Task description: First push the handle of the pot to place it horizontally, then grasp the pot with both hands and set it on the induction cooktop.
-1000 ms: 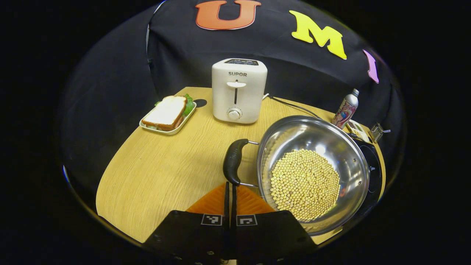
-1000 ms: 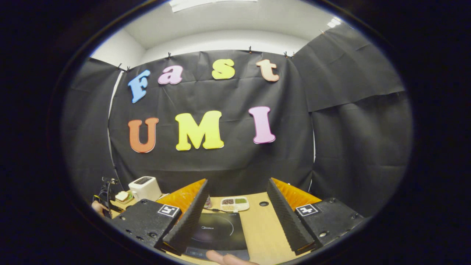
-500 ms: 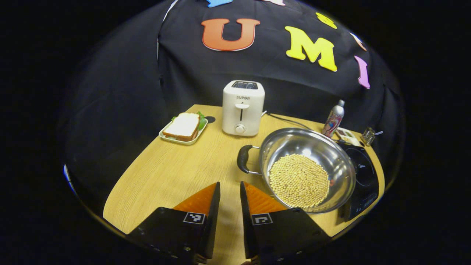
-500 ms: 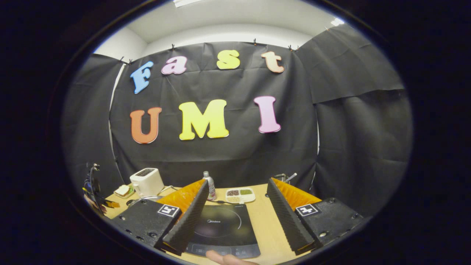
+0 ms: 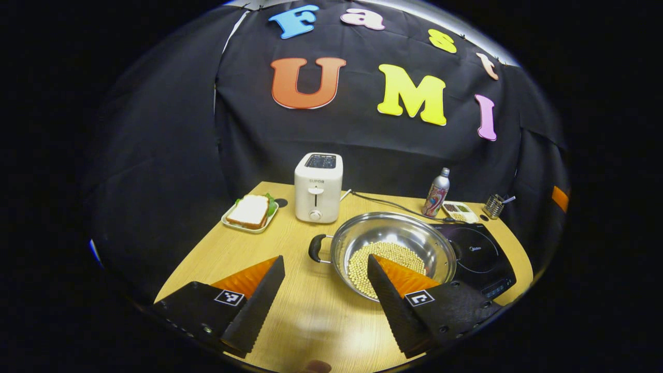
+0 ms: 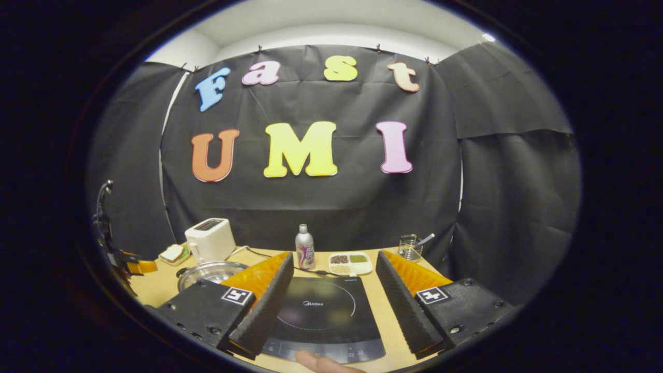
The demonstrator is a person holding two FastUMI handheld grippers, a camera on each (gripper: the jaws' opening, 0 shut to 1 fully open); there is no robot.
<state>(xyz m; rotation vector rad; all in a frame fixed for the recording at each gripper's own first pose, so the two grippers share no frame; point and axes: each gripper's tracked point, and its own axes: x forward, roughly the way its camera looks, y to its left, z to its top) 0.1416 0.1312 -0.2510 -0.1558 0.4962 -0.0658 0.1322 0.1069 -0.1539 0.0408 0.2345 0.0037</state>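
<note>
Two grippers hang over the light wooden desk with their jaws wide apart and nothing in them: the left gripper in the left gripper view, the right gripper in the right gripper view. The shiny round steel pot, holding small yellow beans, sits on the desk with its black handle pointing left. Its right rim is just beside the flat black induction cooktop, and a white toaster stands farther back.
</note>
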